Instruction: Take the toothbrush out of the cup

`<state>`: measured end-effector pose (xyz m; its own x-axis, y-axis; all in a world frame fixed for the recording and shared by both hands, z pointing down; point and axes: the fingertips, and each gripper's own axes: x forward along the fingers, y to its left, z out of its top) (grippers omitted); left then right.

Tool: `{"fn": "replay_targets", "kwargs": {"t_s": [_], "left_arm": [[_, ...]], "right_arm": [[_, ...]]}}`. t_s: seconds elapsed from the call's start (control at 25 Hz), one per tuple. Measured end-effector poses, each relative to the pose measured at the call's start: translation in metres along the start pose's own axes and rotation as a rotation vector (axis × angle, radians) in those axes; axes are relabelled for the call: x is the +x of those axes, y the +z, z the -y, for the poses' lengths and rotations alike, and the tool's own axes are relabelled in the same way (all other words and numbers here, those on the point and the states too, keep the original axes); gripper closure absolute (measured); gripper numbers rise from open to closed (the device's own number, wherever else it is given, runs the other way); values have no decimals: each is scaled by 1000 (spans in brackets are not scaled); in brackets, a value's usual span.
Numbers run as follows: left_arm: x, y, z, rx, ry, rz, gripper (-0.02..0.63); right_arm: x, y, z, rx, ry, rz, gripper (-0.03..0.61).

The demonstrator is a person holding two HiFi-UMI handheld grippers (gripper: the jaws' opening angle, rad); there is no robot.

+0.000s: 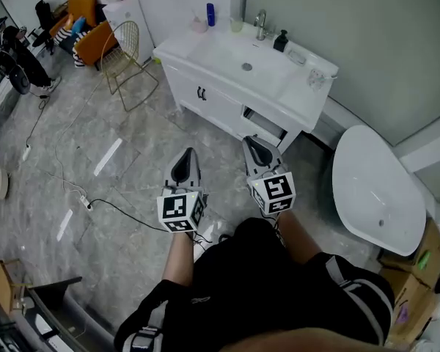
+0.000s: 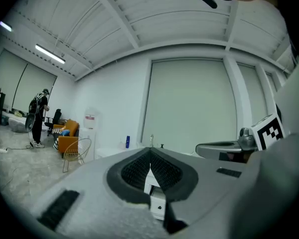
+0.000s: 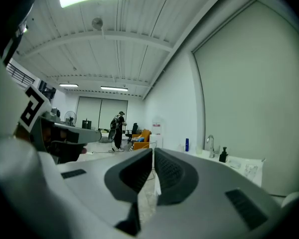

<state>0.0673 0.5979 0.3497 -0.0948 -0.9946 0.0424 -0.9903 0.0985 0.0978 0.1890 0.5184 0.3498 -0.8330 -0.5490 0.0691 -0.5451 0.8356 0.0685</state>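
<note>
Two claws hang side by side near the person, well short of the white sink bench (image 1: 180, 47). The left claw (image 1: 185, 156) and right claw (image 1: 252, 142) are both pressed together with nothing between them. At the bench's far left end, beside a blue bottle (image 1: 210, 14), stands the pink cup (image 1: 199, 26); its toothbrush is too small to make out.

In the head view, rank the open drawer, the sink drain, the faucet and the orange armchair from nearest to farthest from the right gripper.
1. The open drawer, just ahead of the right gripper, under the counter.
2. The sink drain, in the middle of the basin.
3. The faucet, at the counter's back edge.
4. The orange armchair, far off at upper left.
</note>
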Motion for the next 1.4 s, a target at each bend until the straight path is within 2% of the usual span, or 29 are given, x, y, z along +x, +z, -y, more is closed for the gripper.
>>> {"fn": "replay_targets", "kwargs": {"t_s": [0.08, 0.2, 0.36, 0.68, 0.92, 1.08, 1.4], "left_arm": [[2, -3, -6, -10, -5, -7, 604], [8, -6, -17, -24, 2, -4, 552], [24, -14, -31, -64, 0, -43, 509], [83, -14, -64, -73, 13, -33, 498], [161, -8, -107, -64, 28, -42, 482], [235, 3, -138, -71, 49, -34, 460], [370, 15, -182, -83, 36, -60, 456]], "right_arm": [[3, -3, -5, -14, 0, -8, 565], [12, -5, -6, -23, -3, -15, 558], [27, -7, -1, -19, -6, -32, 533], [89, -9, 38, -43, 0, -27, 499], [170, -12, 82, -25, 3, -28, 471], [237, -12, 125, -23, 11, -44, 455], [355, -5, 199, -4, 7, -46, 438]]}}
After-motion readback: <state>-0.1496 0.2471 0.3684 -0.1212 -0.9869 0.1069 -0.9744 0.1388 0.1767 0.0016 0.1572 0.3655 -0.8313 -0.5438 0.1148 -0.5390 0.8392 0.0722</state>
